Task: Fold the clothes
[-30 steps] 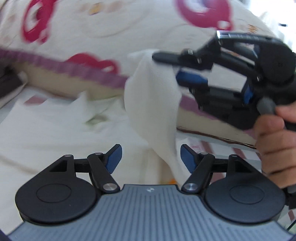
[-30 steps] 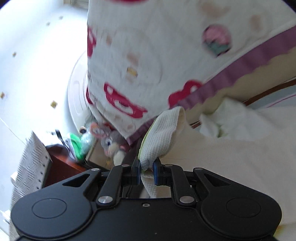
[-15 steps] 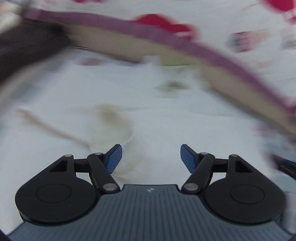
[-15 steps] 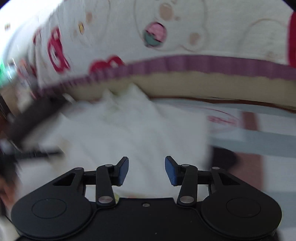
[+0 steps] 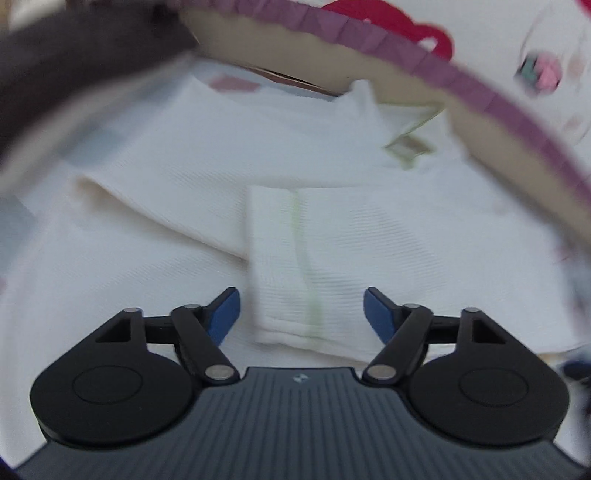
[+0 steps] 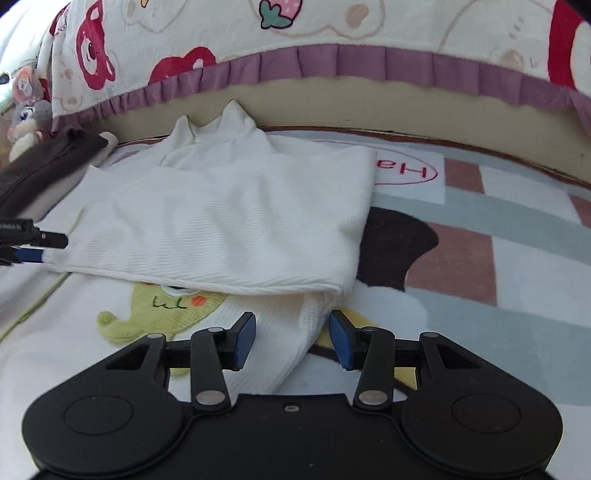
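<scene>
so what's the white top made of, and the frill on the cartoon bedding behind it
White top: looks like a soft matte ribbed or waffle knit, probably cotton; fine ridges run across it. Purple frill: thin woven cloth with a matte finish, gathered in pleats; the fibre is unclear.

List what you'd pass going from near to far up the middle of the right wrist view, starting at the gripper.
right gripper → sleeve between its open jaws → folded white top → its collar → beige mattress edge → purple frill → cartoon bedsheet.
</scene>
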Action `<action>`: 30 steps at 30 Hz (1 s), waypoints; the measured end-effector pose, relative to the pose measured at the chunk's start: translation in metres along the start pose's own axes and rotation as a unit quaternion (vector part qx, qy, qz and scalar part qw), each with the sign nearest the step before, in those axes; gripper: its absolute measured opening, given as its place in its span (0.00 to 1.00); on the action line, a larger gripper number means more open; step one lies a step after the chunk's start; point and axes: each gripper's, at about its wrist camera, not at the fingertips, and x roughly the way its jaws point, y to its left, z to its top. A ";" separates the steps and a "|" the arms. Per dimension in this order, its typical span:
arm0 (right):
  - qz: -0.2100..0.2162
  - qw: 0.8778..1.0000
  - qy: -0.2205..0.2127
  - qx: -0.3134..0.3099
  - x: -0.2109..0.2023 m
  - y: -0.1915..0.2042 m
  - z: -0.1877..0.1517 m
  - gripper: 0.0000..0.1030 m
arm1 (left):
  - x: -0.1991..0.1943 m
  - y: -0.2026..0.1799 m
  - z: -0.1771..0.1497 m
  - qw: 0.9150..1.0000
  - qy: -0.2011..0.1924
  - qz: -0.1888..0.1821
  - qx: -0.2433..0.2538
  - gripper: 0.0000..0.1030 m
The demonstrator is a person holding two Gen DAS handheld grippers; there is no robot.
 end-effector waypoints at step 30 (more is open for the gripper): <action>-0.057 0.998 -0.034 -0.007 0.021 0.030 -0.003 0.83 | -0.008 -0.017 0.100 0.970 -0.143 0.113 0.161 0.10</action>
